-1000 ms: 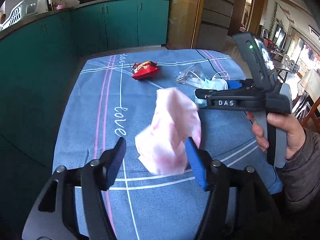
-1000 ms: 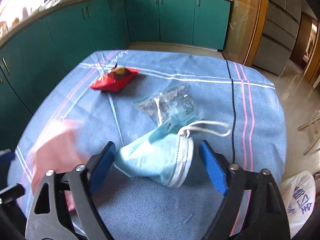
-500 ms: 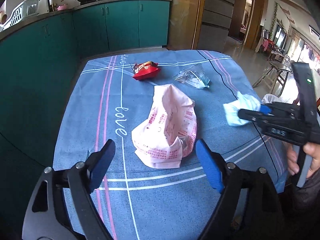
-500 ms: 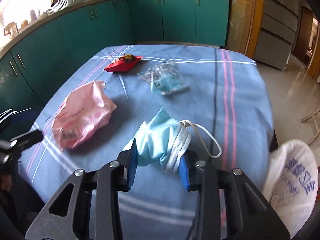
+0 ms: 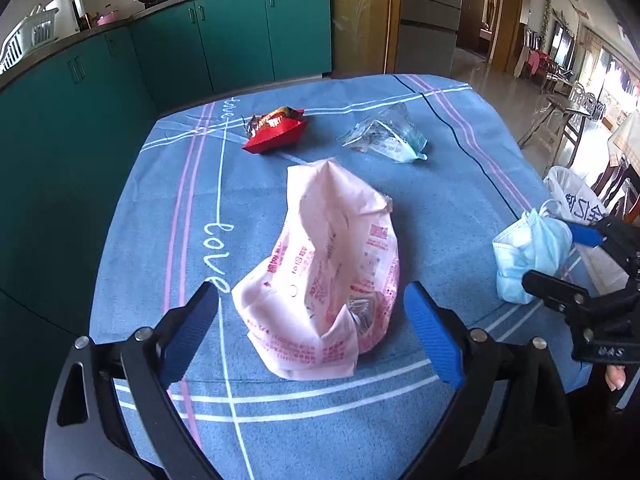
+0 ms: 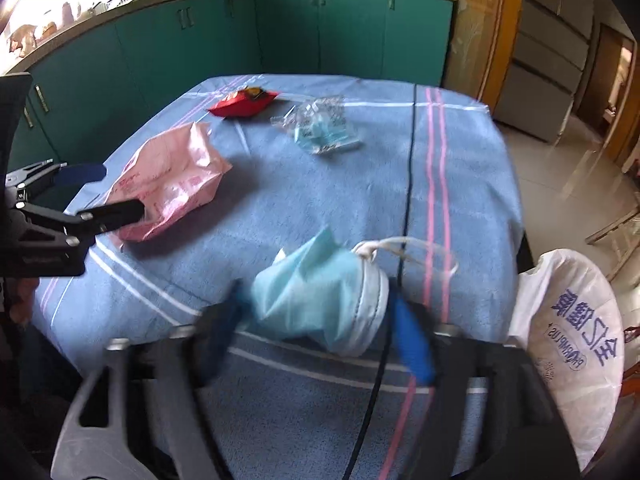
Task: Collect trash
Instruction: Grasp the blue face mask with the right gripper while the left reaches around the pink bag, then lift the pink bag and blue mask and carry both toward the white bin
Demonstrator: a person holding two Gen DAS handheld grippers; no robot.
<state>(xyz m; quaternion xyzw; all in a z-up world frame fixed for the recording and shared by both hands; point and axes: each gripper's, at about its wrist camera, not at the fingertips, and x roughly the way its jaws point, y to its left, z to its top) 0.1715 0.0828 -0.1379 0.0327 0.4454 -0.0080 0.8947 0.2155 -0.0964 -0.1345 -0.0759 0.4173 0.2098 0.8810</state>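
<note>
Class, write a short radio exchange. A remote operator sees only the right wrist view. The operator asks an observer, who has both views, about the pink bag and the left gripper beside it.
Operator: From my side the pink bag is just a lump. Is anything in it?
Observer: Yes. Its mouth gapes toward the left gripper, and a crumpled shiny scrap lies inside.
Operator: I see only one black finger by the bag. Are the left jaws gripping it?
Observer: No. They are opening, with one blue pad on each side of the bag and neither pressing on it.
</note>
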